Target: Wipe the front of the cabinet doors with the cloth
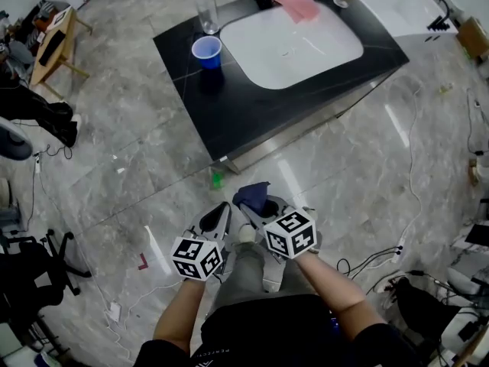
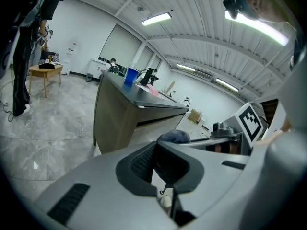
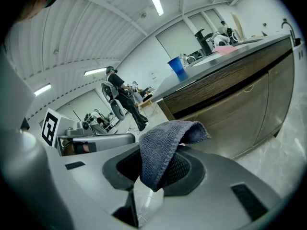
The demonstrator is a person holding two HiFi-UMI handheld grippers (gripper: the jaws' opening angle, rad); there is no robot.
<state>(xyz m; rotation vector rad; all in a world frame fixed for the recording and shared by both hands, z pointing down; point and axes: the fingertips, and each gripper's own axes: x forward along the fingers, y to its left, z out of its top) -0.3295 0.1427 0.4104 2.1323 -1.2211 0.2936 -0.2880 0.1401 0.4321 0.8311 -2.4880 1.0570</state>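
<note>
Right tool pinches the cloth, its folded end drooping toward the cabinet; left tool closed, empty.

Place: probably a lab | sink island on marble floor | loose cables (office chair too)

Well ahead of my right gripper I see a blue cup and a clear glass on the black countertop, with a pink rag beyond them. A green scrap lies on the floor near it, ahead-left.
</note>
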